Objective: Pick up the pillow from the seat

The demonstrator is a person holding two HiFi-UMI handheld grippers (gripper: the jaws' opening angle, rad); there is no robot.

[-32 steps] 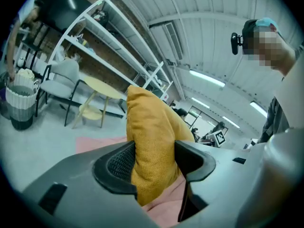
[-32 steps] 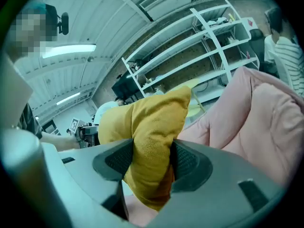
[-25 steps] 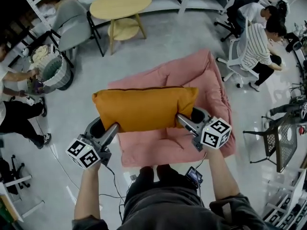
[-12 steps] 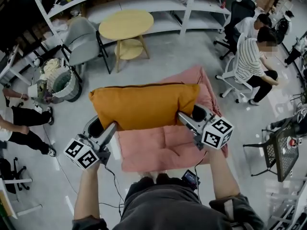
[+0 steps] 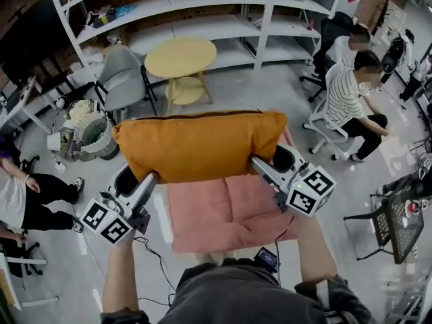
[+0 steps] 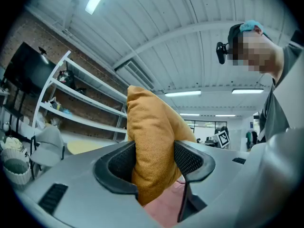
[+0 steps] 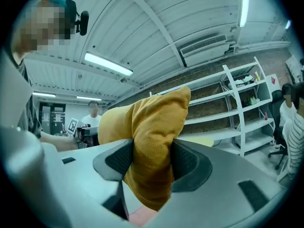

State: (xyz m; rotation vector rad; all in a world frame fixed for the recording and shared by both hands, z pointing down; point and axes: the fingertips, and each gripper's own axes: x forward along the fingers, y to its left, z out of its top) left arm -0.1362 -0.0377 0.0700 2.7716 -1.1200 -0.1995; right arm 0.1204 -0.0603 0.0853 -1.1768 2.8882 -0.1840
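Observation:
An orange pillow [image 5: 200, 145] hangs in the air above the pink seat cushion [image 5: 229, 211], stretched level between my two grippers. My left gripper [image 5: 150, 181] is shut on the pillow's left lower corner; in the left gripper view the orange fabric [image 6: 152, 151] is pinched between both black pads. My right gripper [image 5: 258, 165] is shut on the right lower corner, where the pillow [image 7: 152, 151] bulges out between its pads. Both grippers point level.
A round wooden table [image 5: 180, 56] and a grey chair [image 5: 121, 79] stand behind the seat, with white shelving [image 5: 202, 19] at the back. A basket [image 5: 93, 133] sits at left. People sit at right [image 5: 351, 96] and at left [image 5: 17, 194].
Both grippers have risen together with the pillow, which now sits higher above the pink seat. More of the seat shows beneath it.

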